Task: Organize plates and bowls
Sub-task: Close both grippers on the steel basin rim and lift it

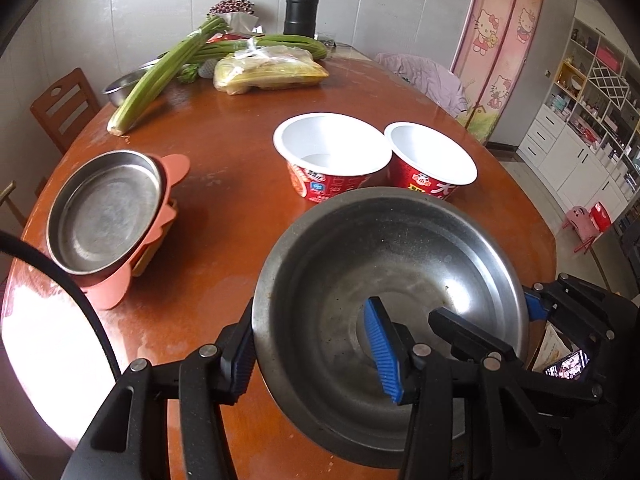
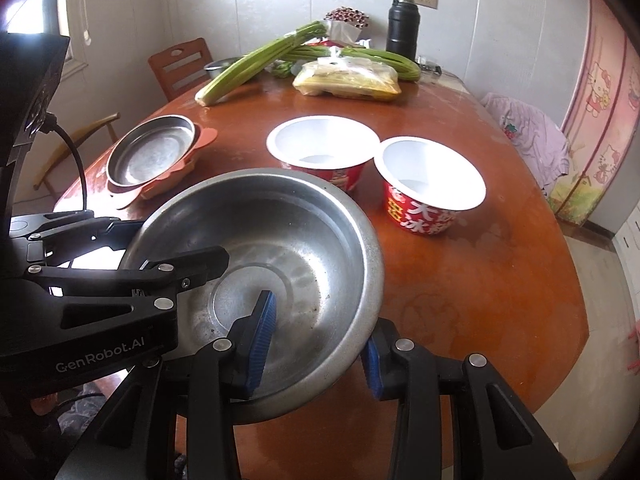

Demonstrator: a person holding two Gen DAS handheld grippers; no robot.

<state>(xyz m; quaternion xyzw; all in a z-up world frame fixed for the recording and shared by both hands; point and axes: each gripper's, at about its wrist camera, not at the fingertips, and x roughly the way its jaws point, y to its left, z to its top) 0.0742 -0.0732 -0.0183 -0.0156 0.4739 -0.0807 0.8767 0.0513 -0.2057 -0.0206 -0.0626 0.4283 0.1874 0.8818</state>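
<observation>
Both grippers carry one steel bowl above the near edge of the tabletop.

The left gripper (image 1: 316,354) is clamped on the steel bowl (image 1: 384,276) at its left rim, one finger inside, one outside; the right gripper (image 2: 318,340) pinches the opposite rim the same way. To do this well, I judge both hands should move together and keep the bowl level. Toward the left edge a steel plate (image 1: 102,212) rests on a pink tray (image 1: 116,292); two paper cups (image 1: 332,146) stand just beyond the bowl and could be knocked; vegetables (image 1: 160,76) lie at the far edge.
</observation>
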